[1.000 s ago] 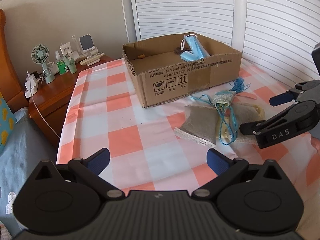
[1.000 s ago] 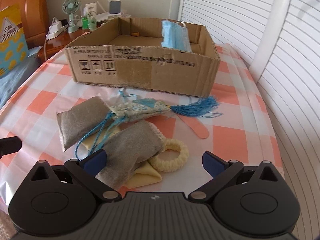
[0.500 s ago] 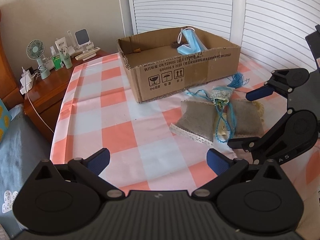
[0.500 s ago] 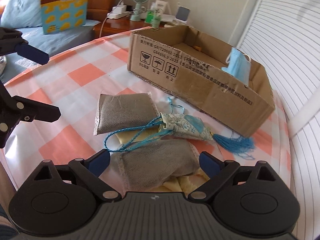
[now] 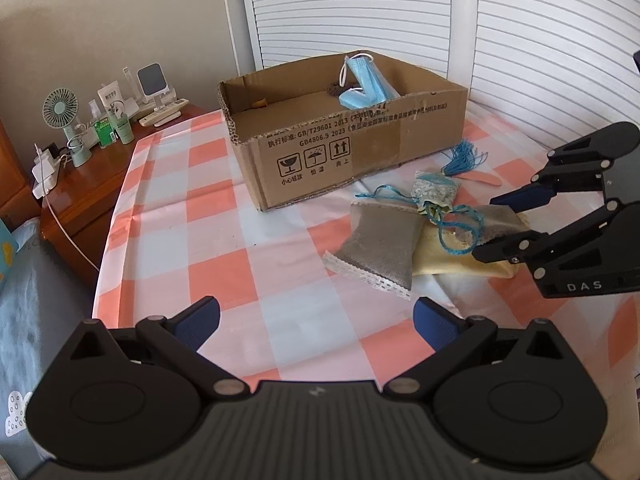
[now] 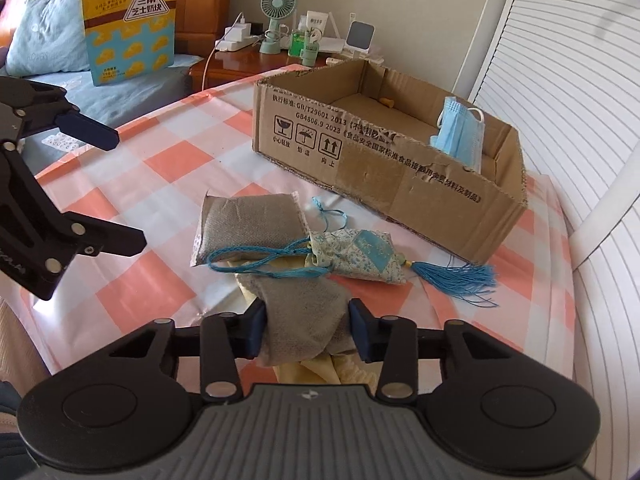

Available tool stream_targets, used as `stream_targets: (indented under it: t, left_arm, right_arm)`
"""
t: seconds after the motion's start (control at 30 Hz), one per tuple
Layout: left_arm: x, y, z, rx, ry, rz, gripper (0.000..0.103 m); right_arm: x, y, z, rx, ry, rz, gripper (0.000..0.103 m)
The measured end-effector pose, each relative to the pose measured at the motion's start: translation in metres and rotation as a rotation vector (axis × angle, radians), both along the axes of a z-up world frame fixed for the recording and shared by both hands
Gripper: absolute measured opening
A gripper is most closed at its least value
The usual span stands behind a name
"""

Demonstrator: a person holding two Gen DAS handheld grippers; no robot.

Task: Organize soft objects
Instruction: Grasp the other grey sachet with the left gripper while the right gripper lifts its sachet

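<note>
The right tongs pinch the near grey sachet on the checked worktop. Beyond it lie a floral tasselled pouch and a second grey sachet. The left tongs are spread, holding nothing. Farthest stands a cardboard box holding a blue face mask.

The left gripper hangs wide open over the checked counter, holding nothing. Ahead stands an open cardboard box with a blue face mask leaning against its far wall. Right of the box lie a grey pouch, a floral sachet with a blue tassel, and yellow cloth. The right gripper reaches into this pile from the right; whether it grips anything cannot be told here.
</note>
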State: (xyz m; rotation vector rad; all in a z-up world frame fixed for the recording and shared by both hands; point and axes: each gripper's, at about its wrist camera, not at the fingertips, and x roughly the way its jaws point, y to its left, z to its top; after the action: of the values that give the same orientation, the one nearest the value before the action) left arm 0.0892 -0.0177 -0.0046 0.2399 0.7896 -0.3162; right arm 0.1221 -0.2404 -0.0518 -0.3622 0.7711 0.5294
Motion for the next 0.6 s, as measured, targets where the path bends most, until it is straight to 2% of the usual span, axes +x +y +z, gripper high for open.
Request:
stream_targets:
  t: [0.23,0.4,0.6]
  left_arm:
    - [-0.003,-0.005,0.001,0.006,-0.005,-0.028,0.102]
    - [0.004,-0.01,-0.005,-0.005,-0.022,-0.07,0.102]
    - [0.02,-0.019,-0.015,0.045,-0.062,-0.126,0.102]
  right_arm:
    - [-0.026,-0.007,0.014,0.033,-0.011,0.003,0.044]
    - [-0.04,-0.007,0.006,0.025,0.002,-0.008,0.05]
    - [-0.041,-0.012,-0.007,0.049,0.014,-0.06,0.067]
